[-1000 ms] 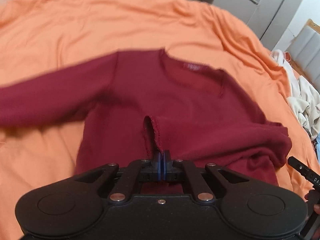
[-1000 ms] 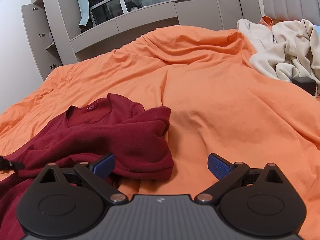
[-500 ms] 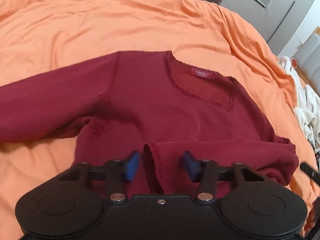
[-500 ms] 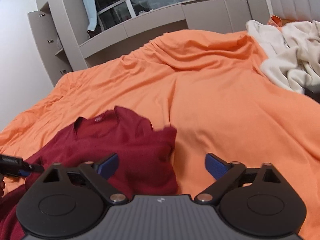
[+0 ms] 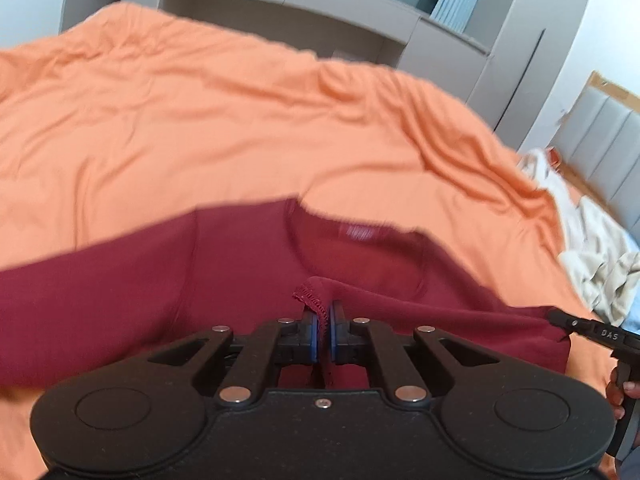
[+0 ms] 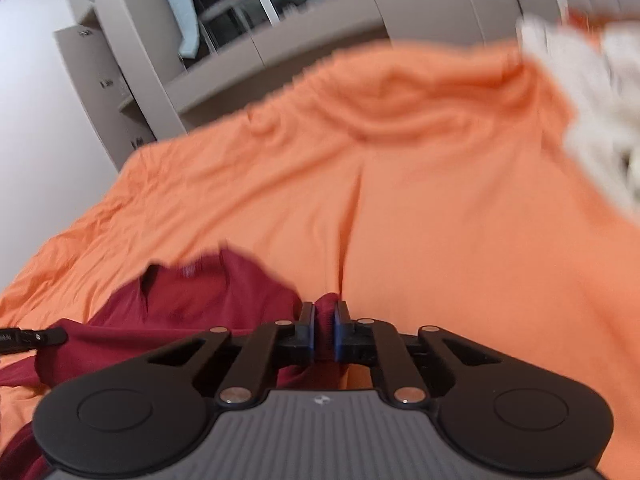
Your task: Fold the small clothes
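A dark red long-sleeved shirt (image 5: 240,264) lies on the orange bedsheet (image 5: 200,120), neck label away from me, one sleeve stretched to the left. My left gripper (image 5: 323,320) is shut on a stitched cuff or hem edge of the shirt, folded over its body. The shirt also shows in the right wrist view (image 6: 208,300). My right gripper (image 6: 323,322) is shut on a bunch of the shirt's fabric at its right side. The right gripper's tip shows at the right in the left wrist view (image 5: 588,332).
A pile of cream clothes (image 5: 592,256) lies at the right of the bed, also blurred in the right wrist view (image 6: 592,112). Grey cabinets and a window (image 6: 248,24) stand behind the bed.
Both grippers were open half a second ago and have closed on the shirt. The left one released the cuff, then gripped it again. Both views have tilted upward.
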`<state>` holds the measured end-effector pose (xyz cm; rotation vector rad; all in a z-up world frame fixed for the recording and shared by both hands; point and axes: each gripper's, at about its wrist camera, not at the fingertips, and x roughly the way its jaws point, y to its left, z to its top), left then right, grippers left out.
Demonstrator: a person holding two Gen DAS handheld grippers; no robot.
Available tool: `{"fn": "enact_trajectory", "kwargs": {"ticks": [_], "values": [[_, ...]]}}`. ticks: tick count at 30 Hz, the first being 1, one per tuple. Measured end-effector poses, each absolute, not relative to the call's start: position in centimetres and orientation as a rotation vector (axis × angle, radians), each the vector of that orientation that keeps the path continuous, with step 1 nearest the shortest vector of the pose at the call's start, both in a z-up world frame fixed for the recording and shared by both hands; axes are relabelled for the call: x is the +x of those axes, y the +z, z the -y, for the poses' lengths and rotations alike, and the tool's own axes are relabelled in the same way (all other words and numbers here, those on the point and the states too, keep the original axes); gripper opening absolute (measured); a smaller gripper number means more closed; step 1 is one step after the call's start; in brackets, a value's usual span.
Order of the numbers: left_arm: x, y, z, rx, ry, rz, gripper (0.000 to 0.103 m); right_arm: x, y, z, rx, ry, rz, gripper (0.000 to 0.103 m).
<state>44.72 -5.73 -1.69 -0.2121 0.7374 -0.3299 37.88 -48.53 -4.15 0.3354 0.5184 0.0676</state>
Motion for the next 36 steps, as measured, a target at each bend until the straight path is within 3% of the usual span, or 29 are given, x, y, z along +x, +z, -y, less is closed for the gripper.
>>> {"fn": "enact_trajectory", "kwargs": {"ticks": [3,5,14,17,19,21,22,24,28,34,36], "values": [[45.4,-0.6,6.6,-0.204,-0.356,-0.700,0.005,37.4,-1.4,48.2,0.220,0.040,-0.429,0.009],[46.4,-0.5,7.7,-0.182,-0.354,-0.703,0.005,39.0,-0.8,48.2,0.176,0.019,-0.468,0.009],[52.2,-5.0,10.9,-0.109,-0.297,-0.814,0.006,44.3,-5.6,48.6,0.215,-0.020,-0.637,0.012],[52.9,-6.6,10.8,-0.120,-0.280,-0.847,0.009,43.4,-6.3,48.8,0.215,-0.016,-0.637,0.028],[53.3,-7.2,10.5,-0.143,-0.268,-0.864,0.018,42.4,-6.2,49.0,0.196,-0.014,-0.622,0.045],[53.4,-7.5,10.1,-0.152,-0.237,-0.875,0.036,40.9,-5.7,49.4,0.179,-0.022,-0.599,0.066],[53.3,-7.6,10.0,-0.153,-0.226,-0.874,0.041,40.1,-5.7,49.5,0.166,-0.024,-0.590,0.067],[53.0,-7.4,9.8,-0.154,-0.206,-0.863,0.059,39.5,-5.3,49.8,0.141,-0.034,-0.583,0.067],[51.7,-6.5,10.1,-0.134,-0.178,-0.830,0.068,39.9,-5.3,50.7,0.175,-0.041,-0.588,0.064],[48.3,-4.6,13.6,-0.084,-0.320,-0.766,0.079,42.0,-6.5,51.3,0.297,0.096,-0.636,0.043],[47.1,-4.2,15.7,-0.070,-0.427,-0.751,0.080,42.4,-6.7,51.5,0.315,0.116,-0.646,0.028]]}}
